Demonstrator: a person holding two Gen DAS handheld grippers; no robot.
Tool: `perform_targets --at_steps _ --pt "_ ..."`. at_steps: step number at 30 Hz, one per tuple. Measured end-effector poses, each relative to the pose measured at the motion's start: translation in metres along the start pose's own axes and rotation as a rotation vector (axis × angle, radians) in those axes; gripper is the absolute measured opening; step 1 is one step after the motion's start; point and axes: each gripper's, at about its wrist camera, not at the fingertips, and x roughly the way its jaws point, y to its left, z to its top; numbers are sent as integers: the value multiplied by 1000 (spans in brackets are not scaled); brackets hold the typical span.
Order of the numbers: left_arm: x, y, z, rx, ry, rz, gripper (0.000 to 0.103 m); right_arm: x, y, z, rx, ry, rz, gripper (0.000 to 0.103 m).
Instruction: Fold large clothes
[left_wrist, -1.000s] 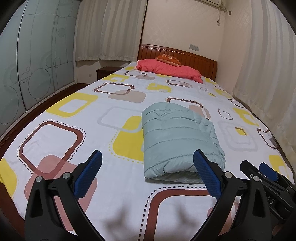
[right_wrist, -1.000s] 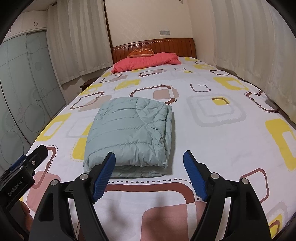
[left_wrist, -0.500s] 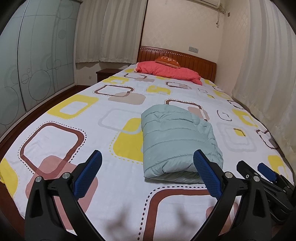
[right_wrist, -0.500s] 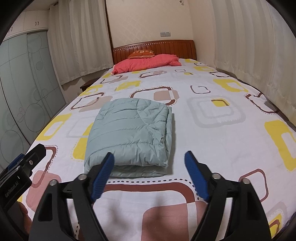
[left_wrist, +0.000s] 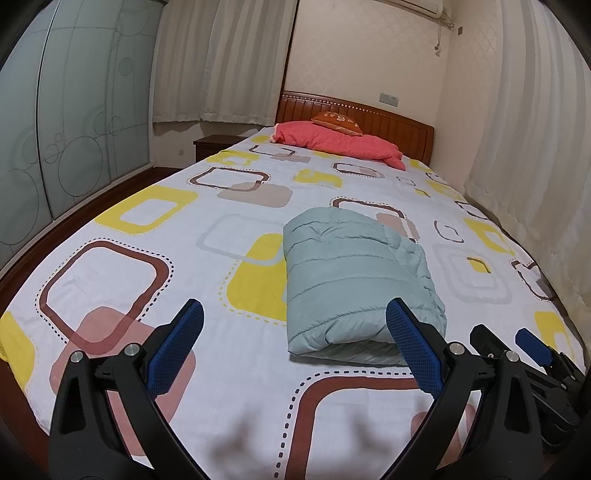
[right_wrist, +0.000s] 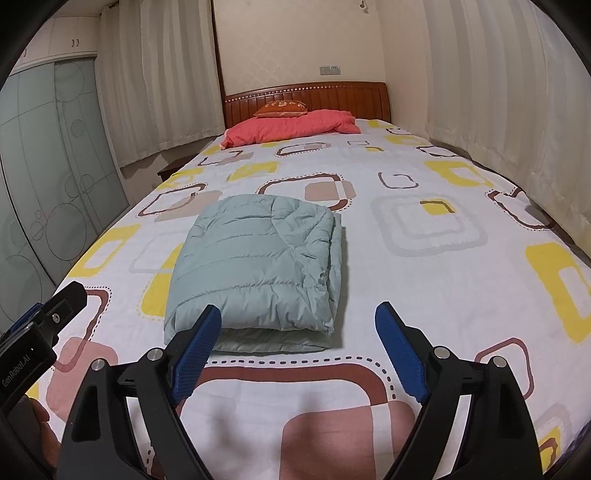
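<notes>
Left wrist view: the left tool (left_wrist: 291, 341) hangs above the near end of the bed (left_wrist: 122, 280), its blue pads spread wide with nothing between them. The folded pale-green puffer jacket (left_wrist: 354, 280) lies just ahead and to the right of it, resting flat on the patterned sheet as a thick, rounded bundle. From the right wrist view, the right tool (right_wrist: 299, 345) is likewise empty and its jaws are opening, the jacket (right_wrist: 258, 266) sitting ahead of it and slightly left, its left pad overlapping the bundle's near corner in the picture, though I cannot tell whether it touches.

To my eye the fold looks finished, and both tools look to be letting go and backing off. Doing that well means drawing straight back toward the foot of the bed, keeping the pads clear of the slippery, springy fabric so the near fold is not dragged open. If a last tidy is wanted, a light press on the top layer would settle the puffed edge on the right side, where the layers gape a little.

There is plenty of open sheet to either side of both tools and behind the bundle. The curtain (right_wrist: 517, 110) hangs close along the bed's right edge, and the red pillow (right_wrist: 291, 125) lies far ahead by the headboard, well apart from everything.
</notes>
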Motion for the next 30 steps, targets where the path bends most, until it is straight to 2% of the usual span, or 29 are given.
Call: perform_targets --at_steps 9,30 --pt "-2 -4 -1 15 -6 28 99 1 0 0 -2 0 3 84" --pt "-4 -11 -1 47 -18 20 101 2 4 -3 -5 4 5 84"
